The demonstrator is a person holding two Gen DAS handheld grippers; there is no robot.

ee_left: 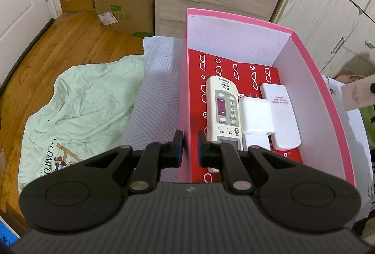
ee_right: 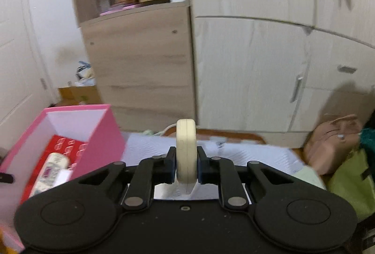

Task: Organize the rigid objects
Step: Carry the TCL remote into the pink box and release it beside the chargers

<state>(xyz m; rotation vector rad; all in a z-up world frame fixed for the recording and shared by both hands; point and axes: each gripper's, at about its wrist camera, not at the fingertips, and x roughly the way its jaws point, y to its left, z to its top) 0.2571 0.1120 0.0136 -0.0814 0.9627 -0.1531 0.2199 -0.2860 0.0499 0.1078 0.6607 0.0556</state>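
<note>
A pink box (ee_left: 314, 80) with a red patterned floor stands on a pale striped pad (ee_left: 159, 80). Inside lie a white remote with buttons (ee_left: 223, 108), a white charger block (ee_left: 256, 115) and a second white remote face down (ee_left: 282, 113). My left gripper (ee_left: 188, 148) is shut on the box's left wall near its front corner. My right gripper (ee_right: 186, 167) is shut on a cream flat rigid object (ee_right: 186, 151) held on edge, in the air to the right of the pink box (ee_right: 103, 136).
A mint green sheet (ee_left: 79, 113) lies on the wooden floor left of the pad. A cardboard box of clutter (ee_left: 126, 10) stands by the wall. A wooden shelf unit (ee_right: 140, 54) and white wardrobe doors (ee_right: 257, 66) are behind. Bags (ee_right: 339, 155) sit at the right.
</note>
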